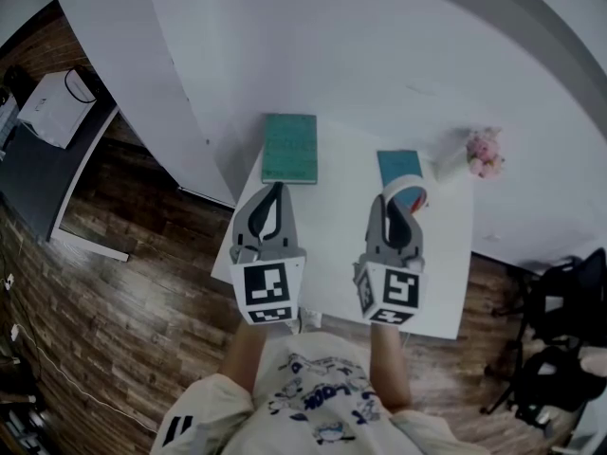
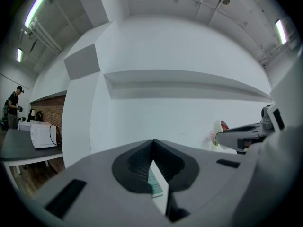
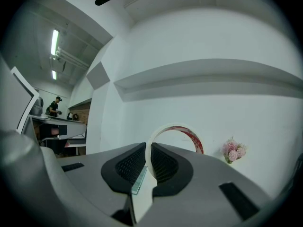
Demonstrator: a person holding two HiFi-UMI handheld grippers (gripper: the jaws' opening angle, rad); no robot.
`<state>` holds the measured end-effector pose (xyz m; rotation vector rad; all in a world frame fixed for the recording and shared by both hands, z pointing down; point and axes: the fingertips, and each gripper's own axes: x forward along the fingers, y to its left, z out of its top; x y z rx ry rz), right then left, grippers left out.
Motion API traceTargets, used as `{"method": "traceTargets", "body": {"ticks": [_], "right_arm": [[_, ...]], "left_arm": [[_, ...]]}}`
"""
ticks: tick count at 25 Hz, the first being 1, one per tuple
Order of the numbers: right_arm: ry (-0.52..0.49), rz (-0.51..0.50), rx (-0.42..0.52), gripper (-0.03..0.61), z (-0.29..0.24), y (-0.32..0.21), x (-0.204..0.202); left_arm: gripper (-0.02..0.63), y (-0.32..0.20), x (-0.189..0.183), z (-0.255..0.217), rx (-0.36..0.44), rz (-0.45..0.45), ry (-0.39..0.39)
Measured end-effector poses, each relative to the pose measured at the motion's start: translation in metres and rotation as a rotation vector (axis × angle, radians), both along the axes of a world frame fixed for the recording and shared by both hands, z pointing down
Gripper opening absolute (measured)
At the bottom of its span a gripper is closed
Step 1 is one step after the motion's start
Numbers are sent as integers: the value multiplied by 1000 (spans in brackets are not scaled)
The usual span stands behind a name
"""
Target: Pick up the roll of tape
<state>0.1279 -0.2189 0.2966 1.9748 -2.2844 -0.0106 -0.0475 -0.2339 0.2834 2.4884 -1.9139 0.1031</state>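
The roll of tape [image 1: 408, 193] is a white ring with a red inner face, held upright above the white table [image 1: 337, 254]. My right gripper [image 1: 397, 203] is shut on its wall, one jaw inside the ring and one outside. In the right gripper view the roll of tape [image 3: 191, 136] arches over the right gripper [image 3: 148, 146]. My left gripper [image 1: 276, 191] hovers beside it to the left, shut with nothing held. In the left gripper view the left gripper [image 2: 152, 143] has its tips meeting, and the roll of tape [image 2: 219, 128] shows at the right.
A green book [image 1: 289, 148] lies at the table's far left, a blue book [image 1: 396, 166] under the tape. Pink flowers [image 1: 484, 152] stand at the far right corner. A counter with a white microwave [image 1: 55, 108] is at left; dark chairs [image 1: 560, 349] at right.
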Motion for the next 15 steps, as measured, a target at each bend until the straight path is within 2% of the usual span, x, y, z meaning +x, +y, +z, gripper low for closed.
{"method": "traceTargets", "body": {"ticks": [3,9,15], "right_arm": [[7,9,-8,34,4,3,4],[-12,4,37,34,-9,3,-1],[-16,-2,19,34,-7,3,-1]], "left_arm": [[3,3,-1,-1,-1,-5,11],[3,5,-1,-2,4,-2,1],[3,5,1,-1,-1,-1,-4]]}}
